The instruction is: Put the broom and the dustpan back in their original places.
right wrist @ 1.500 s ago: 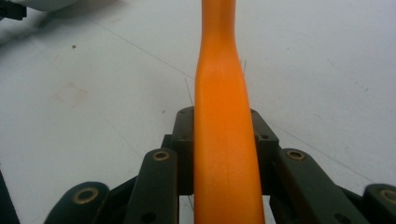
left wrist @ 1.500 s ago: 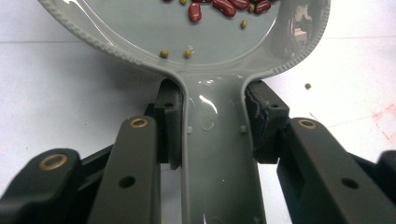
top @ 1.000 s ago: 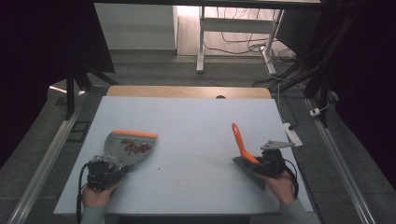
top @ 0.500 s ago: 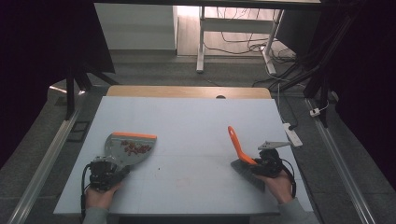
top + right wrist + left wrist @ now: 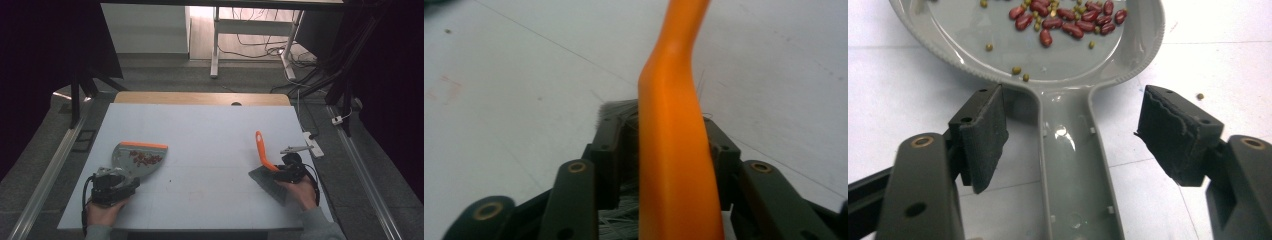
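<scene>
Both grippers had just been opening: the left gripper (image 5: 1073, 145) stood spread clear of the dustpan (image 5: 137, 159) handle, beans (image 5: 1068, 20) inside, while the right gripper (image 5: 664, 160) loosened beside the brush (image 5: 265, 165) now resting on the table (image 5: 210, 130), so the sweeping looked finished.

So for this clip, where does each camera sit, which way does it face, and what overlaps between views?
High view: above the person's side, looking forward and down on the table; both hands and forearms enter from the bottom.
Left gripper view: on the left gripper, looking along its open jaws at the dustpan with beans.
Right gripper view: on the right gripper, looking along the orange brush between its jaws.
Shared: the dustpan appears in the high and left gripper views.
</scene>
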Demonstrator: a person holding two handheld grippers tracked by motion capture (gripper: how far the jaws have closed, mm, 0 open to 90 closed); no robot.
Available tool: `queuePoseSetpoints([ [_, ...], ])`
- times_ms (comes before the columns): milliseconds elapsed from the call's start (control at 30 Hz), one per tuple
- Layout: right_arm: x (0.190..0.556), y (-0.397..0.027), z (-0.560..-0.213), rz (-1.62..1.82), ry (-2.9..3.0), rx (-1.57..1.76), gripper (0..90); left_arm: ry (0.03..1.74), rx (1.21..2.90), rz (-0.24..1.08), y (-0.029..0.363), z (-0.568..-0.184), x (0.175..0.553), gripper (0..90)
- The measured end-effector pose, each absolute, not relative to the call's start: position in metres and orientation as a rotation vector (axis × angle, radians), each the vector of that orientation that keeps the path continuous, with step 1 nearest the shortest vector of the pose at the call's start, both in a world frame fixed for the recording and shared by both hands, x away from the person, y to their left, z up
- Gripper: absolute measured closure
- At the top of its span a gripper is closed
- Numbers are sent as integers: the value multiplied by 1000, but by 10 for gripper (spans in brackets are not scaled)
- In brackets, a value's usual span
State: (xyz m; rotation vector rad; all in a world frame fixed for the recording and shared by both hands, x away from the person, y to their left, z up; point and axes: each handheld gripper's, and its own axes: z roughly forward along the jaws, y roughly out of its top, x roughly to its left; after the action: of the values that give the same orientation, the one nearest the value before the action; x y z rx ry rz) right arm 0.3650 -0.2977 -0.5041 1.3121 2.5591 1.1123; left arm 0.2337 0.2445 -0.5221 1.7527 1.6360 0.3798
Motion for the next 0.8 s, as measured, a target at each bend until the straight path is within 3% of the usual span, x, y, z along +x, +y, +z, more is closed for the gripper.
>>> queuePoseSetpoints([
  [267,371,-299,-508,1022,2555,1314,465,1585,1781,424,245,-514,230,262],
  [600,372,-300,-506,931,2522,1295,387,1507,1829,468,243,-505,228,259],
  [800,367,-303,-498,964,2473,1249,405,1416,1871,461,241,-498,229,271],
])
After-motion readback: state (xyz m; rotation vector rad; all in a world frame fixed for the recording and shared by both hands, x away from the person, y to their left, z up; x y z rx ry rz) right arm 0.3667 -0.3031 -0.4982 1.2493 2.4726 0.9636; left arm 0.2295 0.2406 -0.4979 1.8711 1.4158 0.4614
